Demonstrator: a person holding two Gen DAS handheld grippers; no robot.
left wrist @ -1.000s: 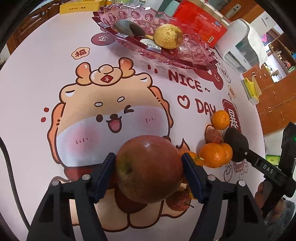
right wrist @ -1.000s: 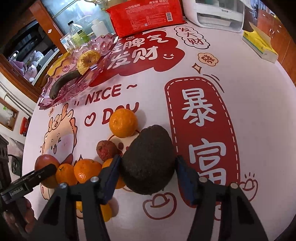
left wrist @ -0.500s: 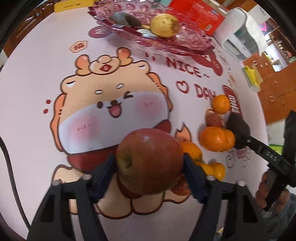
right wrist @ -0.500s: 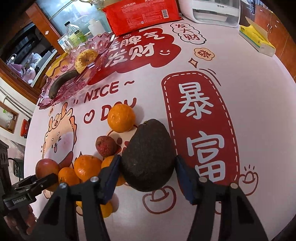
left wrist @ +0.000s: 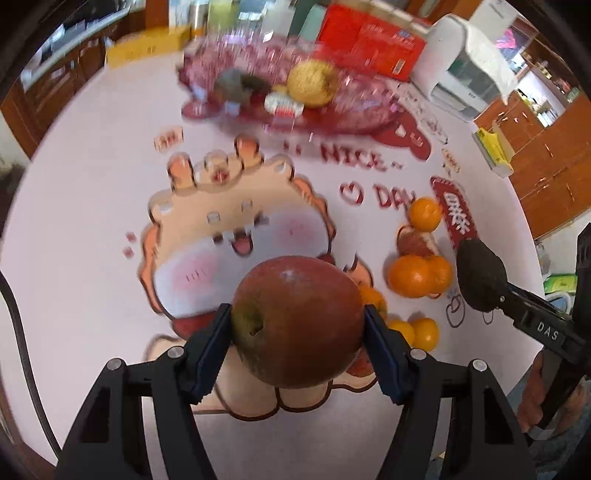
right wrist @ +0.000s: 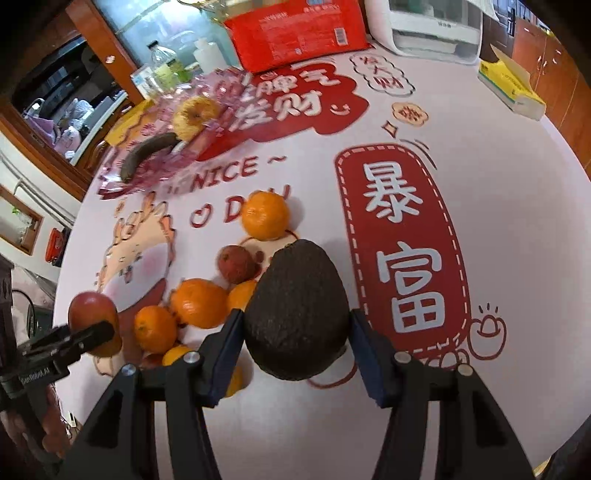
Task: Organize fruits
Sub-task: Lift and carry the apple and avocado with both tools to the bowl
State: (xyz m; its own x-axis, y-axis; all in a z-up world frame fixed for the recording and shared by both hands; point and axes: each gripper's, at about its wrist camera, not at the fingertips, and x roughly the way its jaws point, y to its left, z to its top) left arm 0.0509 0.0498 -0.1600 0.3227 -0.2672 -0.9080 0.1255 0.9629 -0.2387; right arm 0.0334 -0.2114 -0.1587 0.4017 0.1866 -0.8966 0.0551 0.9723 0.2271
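My left gripper [left wrist: 297, 328] is shut on a red apple [left wrist: 295, 321] and holds it above the printed tablecloth. My right gripper [right wrist: 297, 336] is shut on a dark avocado [right wrist: 299, 306], also held off the table; it shows in the left wrist view [left wrist: 480, 277] too. Several oranges [right wrist: 199, 302] and a small reddish-brown fruit [right wrist: 236, 263] lie in a loose cluster on the cloth below. A pink glass fruit tray [left wrist: 354, 118] at the far side holds a yellow pear [left wrist: 310, 83] and a dark banana [right wrist: 147, 157].
A red packet [right wrist: 295, 33] and a white appliance [right wrist: 424, 26] stand behind the tray. A yellow box [right wrist: 511, 86] lies at the right edge. Bottles [right wrist: 162, 62] stand at the far left. The table's edge curves round on both sides.
Both grippers have lifted their fruit higher and pulled back from the table. The left view now tilts toward the tray, which is blurred by motion.
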